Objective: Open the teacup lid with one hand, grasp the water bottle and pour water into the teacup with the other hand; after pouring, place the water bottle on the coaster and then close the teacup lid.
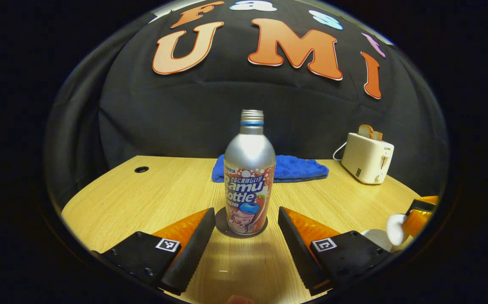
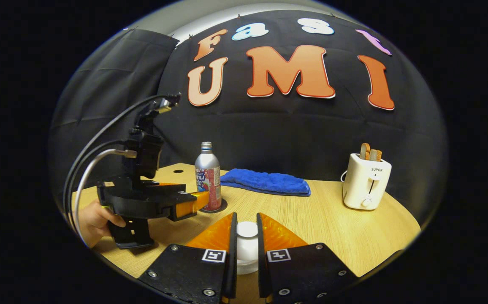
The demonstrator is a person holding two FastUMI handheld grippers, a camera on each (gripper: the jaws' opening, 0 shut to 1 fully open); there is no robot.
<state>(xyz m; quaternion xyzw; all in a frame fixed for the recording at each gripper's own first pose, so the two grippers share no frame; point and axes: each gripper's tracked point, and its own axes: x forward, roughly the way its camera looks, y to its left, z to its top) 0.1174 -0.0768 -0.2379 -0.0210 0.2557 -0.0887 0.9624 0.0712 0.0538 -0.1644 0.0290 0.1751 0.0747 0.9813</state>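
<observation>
A silver water bottle (image 1: 250, 177) with an open threaded neck stands upright on a dark round coaster (image 1: 222, 228) in the left gripper view. My left gripper (image 1: 245, 211) is open, one finger on each side of the bottle's base and clear of it. In the right gripper view, my right gripper (image 2: 246, 215) is shut on the white teacup lid (image 2: 247, 230) by its knob. The white teacup (image 1: 375, 238) sits at the lower right of the left gripper view, with the lid (image 1: 396, 230) held tilted just above it. The right gripper view also shows the bottle (image 2: 208, 179) and the left gripper (image 2: 197, 202).
A folded blue towel (image 1: 299, 169) lies behind the bottle. A white toaster (image 1: 367, 157) holding toast stands at the back right of the wooden table (image 1: 142, 198). A hand (image 2: 96, 219) holds the left gripper, with cables arching above it.
</observation>
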